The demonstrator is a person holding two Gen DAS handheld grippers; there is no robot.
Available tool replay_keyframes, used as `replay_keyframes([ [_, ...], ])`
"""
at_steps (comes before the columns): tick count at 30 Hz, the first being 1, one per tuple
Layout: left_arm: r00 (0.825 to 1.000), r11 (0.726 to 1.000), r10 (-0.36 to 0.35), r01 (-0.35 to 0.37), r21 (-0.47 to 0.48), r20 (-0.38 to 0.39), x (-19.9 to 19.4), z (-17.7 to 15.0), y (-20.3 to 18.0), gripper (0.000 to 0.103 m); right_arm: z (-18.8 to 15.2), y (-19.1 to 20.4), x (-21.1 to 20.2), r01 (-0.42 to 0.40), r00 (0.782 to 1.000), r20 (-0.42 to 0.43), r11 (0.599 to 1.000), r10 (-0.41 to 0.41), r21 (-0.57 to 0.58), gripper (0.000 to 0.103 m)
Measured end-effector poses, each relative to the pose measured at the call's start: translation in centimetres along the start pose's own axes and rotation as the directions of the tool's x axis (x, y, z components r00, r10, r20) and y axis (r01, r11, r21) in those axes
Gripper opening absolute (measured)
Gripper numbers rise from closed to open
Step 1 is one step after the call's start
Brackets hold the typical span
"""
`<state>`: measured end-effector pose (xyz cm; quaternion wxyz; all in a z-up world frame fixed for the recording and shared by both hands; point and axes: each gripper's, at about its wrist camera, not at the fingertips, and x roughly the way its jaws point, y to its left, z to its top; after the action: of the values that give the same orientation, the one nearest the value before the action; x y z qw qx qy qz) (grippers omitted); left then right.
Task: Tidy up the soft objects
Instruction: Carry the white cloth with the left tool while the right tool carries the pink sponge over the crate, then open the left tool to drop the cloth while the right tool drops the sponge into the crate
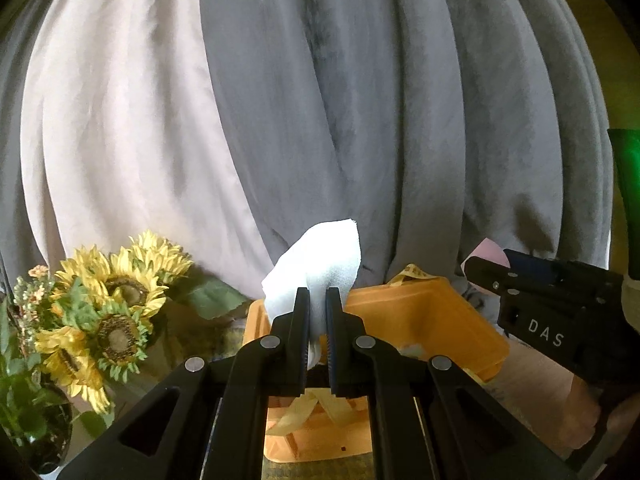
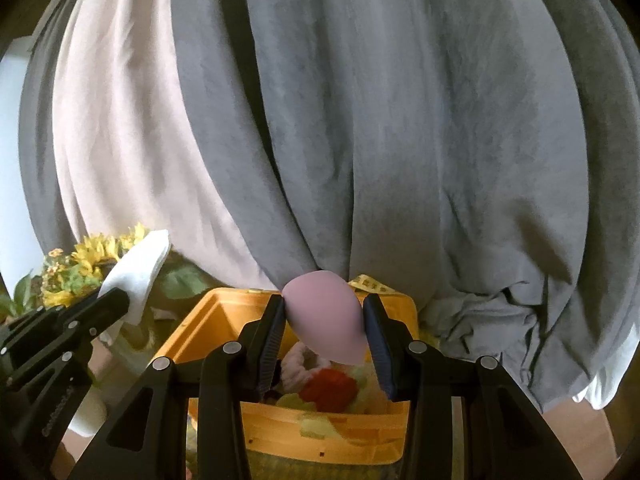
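My left gripper (image 1: 319, 298) is shut on a folded white cloth (image 1: 320, 262) and holds it above the near left part of an orange bin (image 1: 420, 316). The cloth also shows in the right wrist view (image 2: 138, 272). My right gripper (image 2: 325, 308) is shut on a pink egg-shaped sponge (image 2: 324, 308) and holds it over the same orange bin (image 2: 208, 316). In the bin lie a red soft item (image 2: 330, 388), a pale fluffy ring (image 2: 300, 364) and green pieces. A yellow tape (image 1: 316, 404) lies in the bin under my left gripper.
A bunch of artificial sunflowers (image 1: 104, 312) in a dark vase stands left of the bin. Grey and beige curtains (image 1: 320, 100) hang close behind it. Bunched grey cloth (image 2: 492, 328) lies to the bin's right. A green object (image 1: 628, 184) is at the far right.
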<state>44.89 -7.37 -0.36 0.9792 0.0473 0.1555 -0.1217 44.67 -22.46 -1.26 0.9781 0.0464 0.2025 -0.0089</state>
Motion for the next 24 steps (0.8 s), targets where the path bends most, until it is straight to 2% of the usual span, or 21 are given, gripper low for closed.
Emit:
replay_keyframes([
  [15,0.991,1.000,-0.014,0.015,0.004,-0.130,6.7,-1.8,0.1,0.009,-0.7,-1.4,6.5,0.026,0.992,-0.125,1.000,-0.025,0.005,0.042],
  [24,0.976,0.999,-0.027,0.031,0.016,-0.215,9.7,-2.7,-0.2,0.010,-1.5,-1.8,8.7,0.032,0.983,-0.180,0.999,-0.031,-0.002,0.042],
])
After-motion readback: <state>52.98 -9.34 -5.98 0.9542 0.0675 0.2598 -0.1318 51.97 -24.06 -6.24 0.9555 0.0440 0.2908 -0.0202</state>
